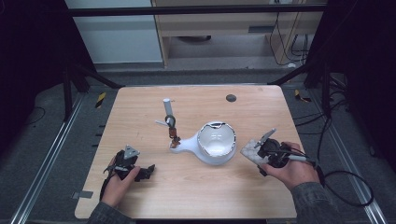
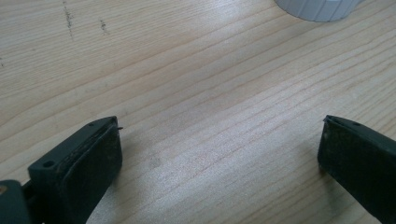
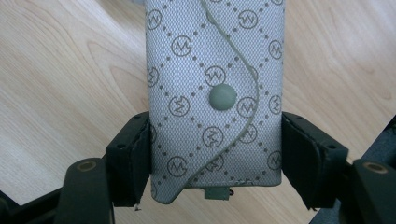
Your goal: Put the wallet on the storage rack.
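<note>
Grey monogrammed pouch (image 3: pixel 215 100) sits clamped by its edges in the right hand-held gripper (image 1: pixel 264 151), at four o'clock on the table (image 1: pixel 140 107) — a thin hold that may slip. Left hand-held gripper (image 2: pixel 219 154) gapes empty; the white bowl (image 1: pixel 216 142) beyond risks a knock.

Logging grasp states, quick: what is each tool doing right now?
Left tool: open, nothing between its jaws.
Right tool: closed on the grey patterned wallet.
</note>
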